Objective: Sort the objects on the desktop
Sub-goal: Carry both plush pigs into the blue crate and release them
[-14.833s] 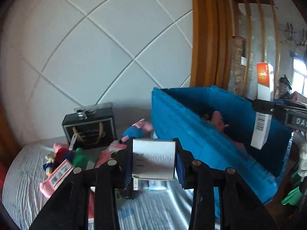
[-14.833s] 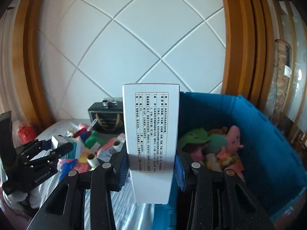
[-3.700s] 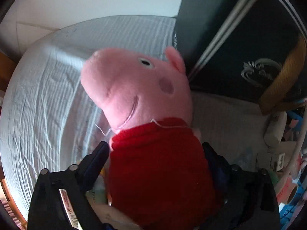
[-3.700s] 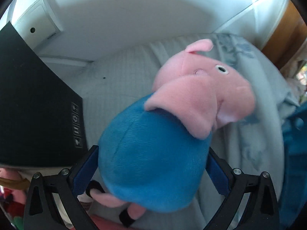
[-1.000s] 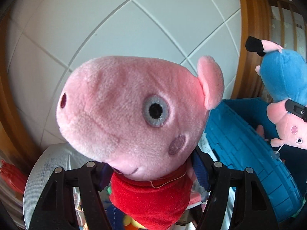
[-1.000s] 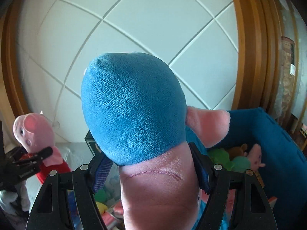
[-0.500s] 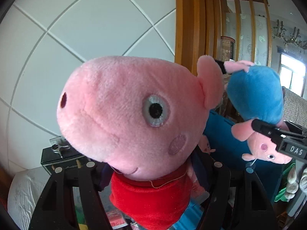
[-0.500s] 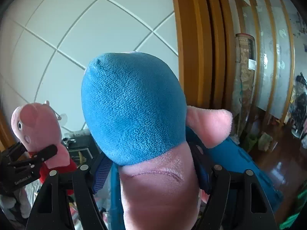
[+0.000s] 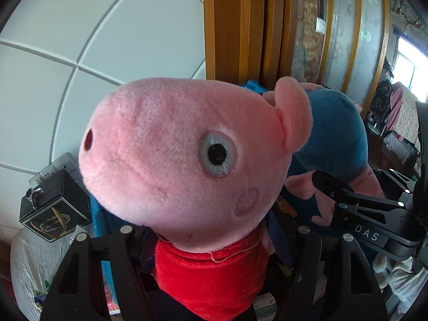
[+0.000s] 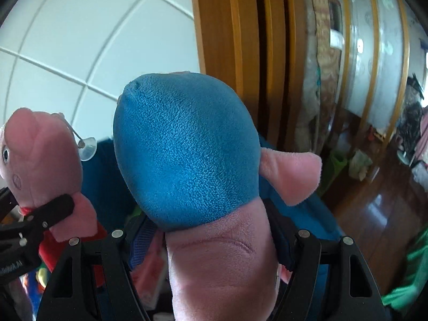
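White padded wall panels (image 9: 107,40) are filling the upper left of the left wrist view, with a wooden door frame (image 9: 235,26) rising at top centre. The left gripper (image 9: 211,262) is pinching the red-dressed pig plush (image 9: 187,155) by its red body at bottom centre, and the toy's big pink head is taking up the middle of the frame. Behind its ear, at centre right, the blue-dressed pig plush (image 9: 334,133) is hanging head down, and the right gripper (image 9: 347,200) is reaching in from the right edge and clamping it. A black gift box (image 9: 53,208) is sitting at lower left on a white cloth-covered surface (image 9: 26,267). Slivers of a blue bin (image 9: 254,85) are showing behind the red-dressed pig plush, above its head and at its lower left.

Wooden door framing (image 10: 227,40) is running down the top centre of the right wrist view, with the white panels (image 10: 93,40) at upper left and a dark glossy floor (image 10: 374,214) at lower right. The right gripper (image 10: 211,240) is squeezing the blue-dressed pig plush (image 10: 187,147) at its pink head, bottom centre, with the blue body standing up into mid-frame and a pink limb sticking out to the right. At the left edge the left gripper (image 10: 34,222) is gripping the red-dressed pig plush (image 10: 40,160), with a clear suction cup (image 10: 87,147) dangling from its head. The blue bin (image 10: 107,182) is lying behind and beneath both toys.
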Demonstrator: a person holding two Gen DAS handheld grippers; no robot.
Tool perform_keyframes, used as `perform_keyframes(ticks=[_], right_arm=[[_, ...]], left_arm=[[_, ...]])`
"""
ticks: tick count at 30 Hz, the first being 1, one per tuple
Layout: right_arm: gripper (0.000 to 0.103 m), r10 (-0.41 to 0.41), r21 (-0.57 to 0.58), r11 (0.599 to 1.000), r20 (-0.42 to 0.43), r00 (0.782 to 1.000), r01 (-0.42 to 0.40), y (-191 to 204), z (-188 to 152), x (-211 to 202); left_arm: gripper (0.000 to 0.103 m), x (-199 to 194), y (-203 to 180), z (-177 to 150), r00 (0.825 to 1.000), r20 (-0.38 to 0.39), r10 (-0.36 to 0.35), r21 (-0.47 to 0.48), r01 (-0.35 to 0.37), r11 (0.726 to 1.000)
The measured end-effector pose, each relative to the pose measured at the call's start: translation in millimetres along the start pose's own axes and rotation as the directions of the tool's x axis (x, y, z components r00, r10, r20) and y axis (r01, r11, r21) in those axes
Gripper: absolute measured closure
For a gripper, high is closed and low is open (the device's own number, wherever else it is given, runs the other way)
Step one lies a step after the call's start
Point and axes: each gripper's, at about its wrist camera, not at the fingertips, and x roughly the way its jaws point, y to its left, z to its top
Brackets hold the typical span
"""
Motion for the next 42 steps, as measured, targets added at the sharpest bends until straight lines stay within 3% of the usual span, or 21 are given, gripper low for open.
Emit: perform_keyframes(ticks=[6, 9, 10, 12, 15, 17, 18, 19, 22, 24, 31, 38, 42], right_arm=[[0.029, -0.005, 0.034, 0.999, -0.198, 0.98, 0.012, -13, -23, 63], [0.033, -0.081, 0.011, 0.996, -0.228, 0.97, 0.086, -13, -28, 69], [0.04, -0.085, 0.016, 0.996, -0.233, 0.969, 0.091, -15, -29, 71], [0.044, -0.067, 0.039, 0.996, -0.239, 0.969, 0.079, -23, -31, 75], [0.043, -0.089, 0.039, 0.994, -0.258, 0.962, 0.103, -32, -32, 82], [0.04, -0.09, 0.045, 0.993, -0.269, 0.959, 0.105, -33, -33, 84], [0.034, -0.089, 0.045, 0.993, -0.274, 0.958, 0.106, -35, -34, 85], [0.027, -0.09, 0.043, 0.993, -0.276, 0.957, 0.106, -35, -35, 86], [0.021, -0.091, 0.045, 0.993, -0.272, 0.958, 0.108, -34, -28, 82], [0.02, -0.092, 0.052, 0.993, -0.273, 0.958, 0.11, -34, -29, 83], [0.004, -0.097, 0.038, 0.993, -0.297, 0.95, 0.114, -31, -31, 86], [0.0, -0.097, 0.032, 0.993, -0.325, 0.941, 0.113, -34, -33, 94], [0.0, -0.073, 0.037, 0.995, -0.297, 0.952, 0.088, -33, -30, 89]], left_arm=[[0.033, 68, -10, -16, 0.985, -0.17, 0.013, -0.027, -0.018, 0.999], [0.033, 83, -34, -10, 0.983, -0.181, 0.034, 0.011, -0.032, 0.999], [0.032, 91, -46, -5, 0.983, -0.18, 0.041, 0.029, -0.037, 0.999], [0.031, 90, -52, -7, 0.984, -0.171, 0.054, 0.061, -0.045, 0.997], [0.031, 74, -30, -17, 0.985, -0.163, 0.047, 0.062, -0.037, 0.997], [0.031, 69, -19, -12, 0.987, -0.159, 0.031, 0.035, -0.026, 0.999], [0.031, 66, -14, -7, 0.988, -0.151, 0.02, 0.022, -0.017, 1.0], [0.031, 63, -12, -5, 0.992, -0.128, 0.005, 0.01, -0.003, 1.0], [0.031, 43, -7, -2, 1.0, -0.019, 0.013, -0.008, -0.013, 1.0], [0.016, 41, -6, 1, 0.999, 0.013, 0.04, -0.021, -0.039, 0.999], [0.015, 58, -12, -1, 0.993, -0.1, 0.07, 0.027, -0.068, 0.997], [0.015, 65, -14, -3, 0.994, -0.096, 0.058, 0.018, -0.056, 0.998], [0.015, 58, -7, -1, 0.998, -0.055, 0.022, -0.04, -0.024, 0.999]])
